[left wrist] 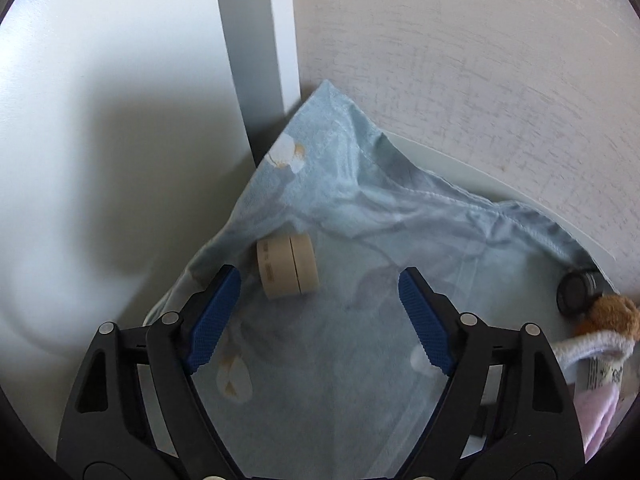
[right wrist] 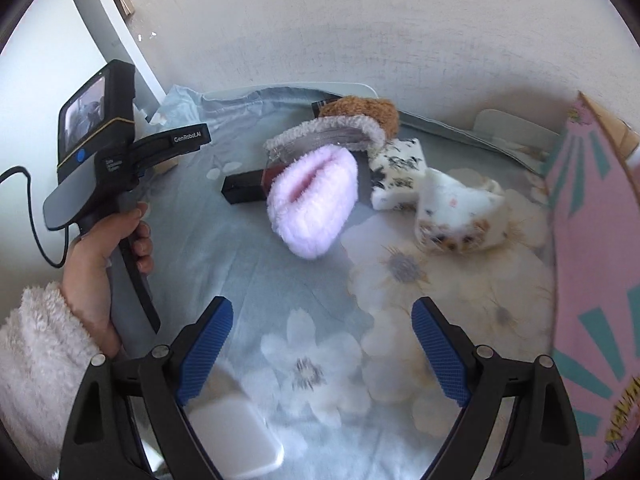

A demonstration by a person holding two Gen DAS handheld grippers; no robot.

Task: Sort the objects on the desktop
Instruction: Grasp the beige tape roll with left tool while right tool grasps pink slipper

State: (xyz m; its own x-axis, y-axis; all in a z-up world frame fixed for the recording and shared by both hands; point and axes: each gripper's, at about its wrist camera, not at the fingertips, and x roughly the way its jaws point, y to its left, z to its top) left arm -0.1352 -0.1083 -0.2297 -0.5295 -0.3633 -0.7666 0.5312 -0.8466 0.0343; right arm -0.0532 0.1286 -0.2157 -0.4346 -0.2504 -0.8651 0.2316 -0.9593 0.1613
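**Both tongs wide over the flowered cloth, nothing held**

My left tongs [left wrist: 320, 304] stand wide apart with only blue cloth [left wrist: 320, 208] between the pads. Just beyond the left pad lies a beige round case [left wrist: 288, 266], tipped on its edge and touching no pad. Farther right, at the cloth's hem, I see a small black jar [left wrist: 578, 292] on its side, touching a brown plush piece [left wrist: 616, 314] and a white fuzzy band with a label.

My right tongs [right wrist: 322, 336] are also spread wide and hold nothing; a blurred white flat object [right wrist: 236, 436] lies near the lower end of the left pad, and I cannot tell whether they touch. Ahead on the desk sits the pile: a pink fluffy slipper [right wrist: 314, 204] resting against a dark rectangular box [right wrist: 244, 188], a grey-trimmed brown slipper [right wrist: 352, 124] behind it, a white printed block [right wrist: 398, 172] and a white speckled plush [right wrist: 460, 216] to the right. A pink and teal patterned box [right wrist: 592, 260] stands along the right edge. At left a hand [right wrist: 102, 256] in a fleecy white sleeve grips the other gripper's handle.
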